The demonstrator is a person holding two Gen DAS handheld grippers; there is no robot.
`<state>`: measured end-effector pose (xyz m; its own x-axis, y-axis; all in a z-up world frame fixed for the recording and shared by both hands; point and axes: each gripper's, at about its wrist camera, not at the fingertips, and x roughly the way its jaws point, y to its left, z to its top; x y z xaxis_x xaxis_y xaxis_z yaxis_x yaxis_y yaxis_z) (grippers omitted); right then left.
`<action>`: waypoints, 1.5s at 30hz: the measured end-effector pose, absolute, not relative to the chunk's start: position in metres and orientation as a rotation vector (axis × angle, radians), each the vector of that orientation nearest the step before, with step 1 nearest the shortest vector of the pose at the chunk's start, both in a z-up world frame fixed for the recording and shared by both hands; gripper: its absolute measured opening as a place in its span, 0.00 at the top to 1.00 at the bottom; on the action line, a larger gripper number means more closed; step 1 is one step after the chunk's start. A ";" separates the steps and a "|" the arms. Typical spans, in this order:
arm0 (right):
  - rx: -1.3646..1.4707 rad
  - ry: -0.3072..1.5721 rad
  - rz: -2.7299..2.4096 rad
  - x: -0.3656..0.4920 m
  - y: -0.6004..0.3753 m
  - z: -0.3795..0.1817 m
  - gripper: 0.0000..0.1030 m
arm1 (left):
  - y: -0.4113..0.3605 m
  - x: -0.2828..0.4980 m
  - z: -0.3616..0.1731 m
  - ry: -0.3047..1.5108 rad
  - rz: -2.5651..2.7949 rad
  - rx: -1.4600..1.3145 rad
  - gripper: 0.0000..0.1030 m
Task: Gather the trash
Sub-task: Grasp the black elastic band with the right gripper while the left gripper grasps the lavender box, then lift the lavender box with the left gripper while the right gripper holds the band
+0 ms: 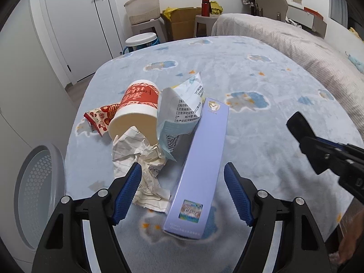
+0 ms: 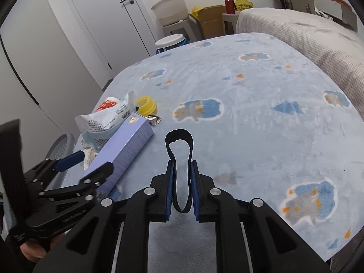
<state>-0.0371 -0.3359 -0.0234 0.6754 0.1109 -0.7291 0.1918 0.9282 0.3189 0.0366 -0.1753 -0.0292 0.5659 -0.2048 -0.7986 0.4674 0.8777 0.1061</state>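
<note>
We see a pale blue blanket (image 2: 250, 118) with cloud and triangle prints covering the work surface. Beyond it stand a white door (image 1: 75, 22), stools, a cardboard box (image 1: 182, 22), a red bottle (image 1: 205, 6) and a bed (image 1: 295, 52) with a checked cover. A white mesh bin (image 1: 38, 193) sits off the blanket's edge, to the left of the left gripper's fingers.

Left gripper (image 1: 183, 195): fingers apart, clamped on nothing. Between them, and running on ahead, lies a long lilac box (image 1: 200, 163) with a sticker near its close end. We cannot tell whether either pad touches it. Crumpled lined paper (image 1: 141, 159) lies against the left finger (image 1: 127, 193). Ahead of that, a red-and-white cup (image 1: 136, 111) lies on its side, mouth toward us, paper spilling from it. A printed plastic wrapper (image 1: 182, 109) stands just right of the cup, touching the box. A red snack packet (image 1: 97, 118) lies just left of the cup.

Right gripper (image 2: 182, 191): fingers together, clamped on a black loop (image 2: 179, 157), a thin band. Its upper bend rises past the fingertips; its lower bend hangs behind the pads. In the right view, a yellow lid (image 2: 146, 104) lies beyond the box, well left of the fingers.
</note>
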 end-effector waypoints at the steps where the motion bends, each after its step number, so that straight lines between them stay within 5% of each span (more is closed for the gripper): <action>1: 0.390 0.834 -0.044 -0.037 -0.336 -0.023 0.85 | -0.177 0.037 -0.031 0.886 -0.400 0.330 0.30; 8: 0.393 0.838 -0.026 -0.035 -0.334 -0.024 0.85 | -0.192 0.042 -0.042 0.883 -0.395 0.374 0.34; 21: 0.391 0.848 -0.032 -0.032 -0.334 -0.025 0.85 | -0.194 0.034 -0.043 0.904 -0.449 0.333 0.62; 41: 0.311 0.868 -0.062 -0.020 -0.311 -0.029 0.86 | -0.138 -0.002 -0.040 0.924 -0.518 0.269 0.62; 45: 0.304 0.870 -0.058 -0.019 -0.307 -0.030 0.85 | -0.134 0.000 -0.045 0.933 -0.501 0.274 0.54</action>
